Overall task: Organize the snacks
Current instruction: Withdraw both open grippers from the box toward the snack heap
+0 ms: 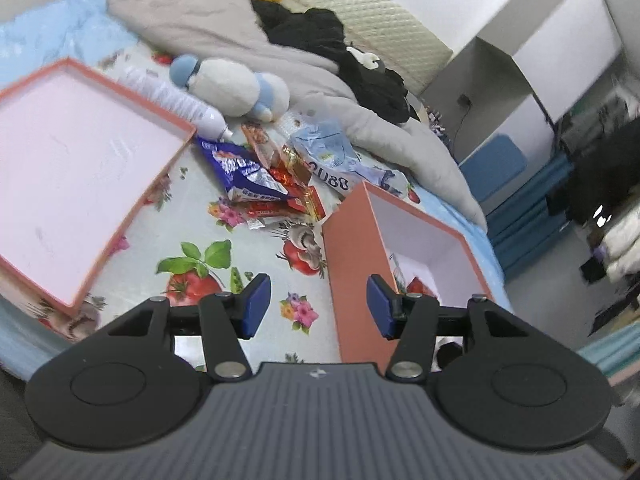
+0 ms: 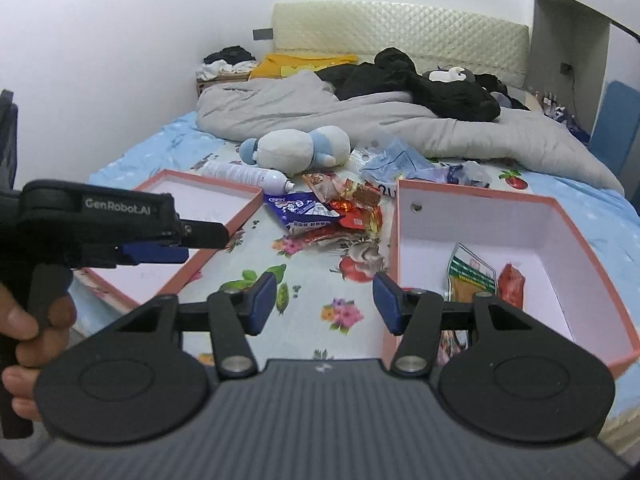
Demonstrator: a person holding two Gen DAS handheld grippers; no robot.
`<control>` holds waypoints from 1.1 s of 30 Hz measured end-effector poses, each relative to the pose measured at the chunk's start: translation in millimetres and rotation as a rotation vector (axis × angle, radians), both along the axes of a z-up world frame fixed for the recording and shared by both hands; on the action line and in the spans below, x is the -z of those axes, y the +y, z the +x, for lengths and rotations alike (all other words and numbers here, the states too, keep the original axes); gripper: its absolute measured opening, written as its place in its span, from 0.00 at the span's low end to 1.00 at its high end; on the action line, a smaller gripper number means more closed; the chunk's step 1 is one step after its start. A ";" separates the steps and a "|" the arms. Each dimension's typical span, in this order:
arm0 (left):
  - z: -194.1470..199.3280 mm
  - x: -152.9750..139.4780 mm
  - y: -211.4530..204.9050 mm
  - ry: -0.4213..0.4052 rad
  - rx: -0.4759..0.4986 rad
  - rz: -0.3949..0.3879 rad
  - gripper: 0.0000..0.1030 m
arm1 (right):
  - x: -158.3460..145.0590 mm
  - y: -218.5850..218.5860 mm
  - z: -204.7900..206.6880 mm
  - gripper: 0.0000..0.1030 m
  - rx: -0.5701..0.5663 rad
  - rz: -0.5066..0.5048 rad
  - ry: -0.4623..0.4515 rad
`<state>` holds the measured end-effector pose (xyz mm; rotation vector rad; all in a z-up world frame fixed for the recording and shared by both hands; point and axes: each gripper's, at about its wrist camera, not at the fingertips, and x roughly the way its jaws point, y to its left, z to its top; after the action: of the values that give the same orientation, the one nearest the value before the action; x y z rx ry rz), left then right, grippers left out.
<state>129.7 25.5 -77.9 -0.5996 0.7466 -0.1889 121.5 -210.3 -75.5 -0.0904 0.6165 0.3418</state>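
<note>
Both tongs, left (image 1: 318,306) and right (image 2: 324,304), are held half open, empty. Crinkled bright snack packets (image 2: 332,210) are heaped mid-bed, beyond them.

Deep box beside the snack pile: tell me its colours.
The deep box is salmon-orange outside and white inside; the right wrist view shows it best.

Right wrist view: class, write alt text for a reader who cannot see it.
The open, empty right gripper hovers over a floral bedsheet, between a shallow box lid and a deeper box holding two snack packets. More snacks lie piled beyond; the left gripper enters from the left.
</note>
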 end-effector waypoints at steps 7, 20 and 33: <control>51.3 37.3 24.0 0.087 -0.045 -0.113 0.66 | 25.2 29.3 47.8 0.51 -0.036 -0.086 0.000; 164.8 108.8 59.4 0.226 -0.149 -0.350 0.75 | 77.3 56.0 153.1 0.45 -0.020 -0.136 0.060; 240.3 155.6 64.7 0.302 -0.239 -0.493 0.73 | 118.5 85.9 226.7 0.35 -0.037 -0.244 0.068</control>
<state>369.9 90.2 -233.5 -1.1988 0.9184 -0.0583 348.2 -124.4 -194.0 -0.3256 0.7233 0.3056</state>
